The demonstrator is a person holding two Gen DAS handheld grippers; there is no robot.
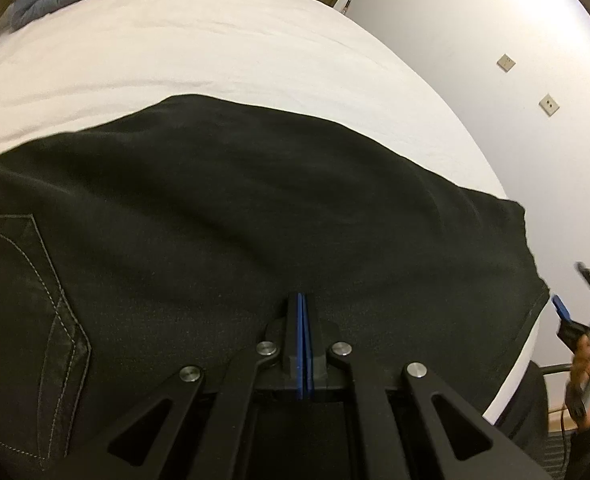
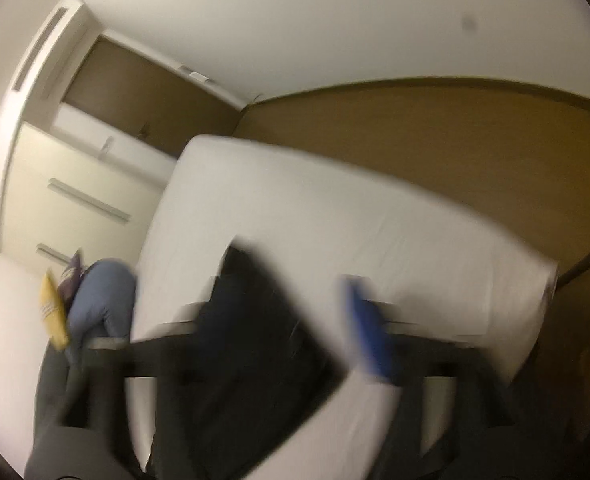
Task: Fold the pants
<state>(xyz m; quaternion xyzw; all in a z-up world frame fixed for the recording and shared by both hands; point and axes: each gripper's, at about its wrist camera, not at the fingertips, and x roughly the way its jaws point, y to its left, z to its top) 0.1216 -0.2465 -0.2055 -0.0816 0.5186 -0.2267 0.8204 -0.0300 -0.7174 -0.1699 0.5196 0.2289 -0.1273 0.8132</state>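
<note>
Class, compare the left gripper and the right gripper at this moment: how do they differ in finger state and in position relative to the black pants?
The left gripper has its fingers pressed together; the right gripper shows a wide gap between its fingers in its own blurred view. The left gripper sits over the middle of the black pants; the right gripper is off past the hem at the edge of the bed. The left view is sharp, the right smeared. Both have blue pads.

A white-sheeted bed stands beside a plain white wall bearing two sockets.
</note>
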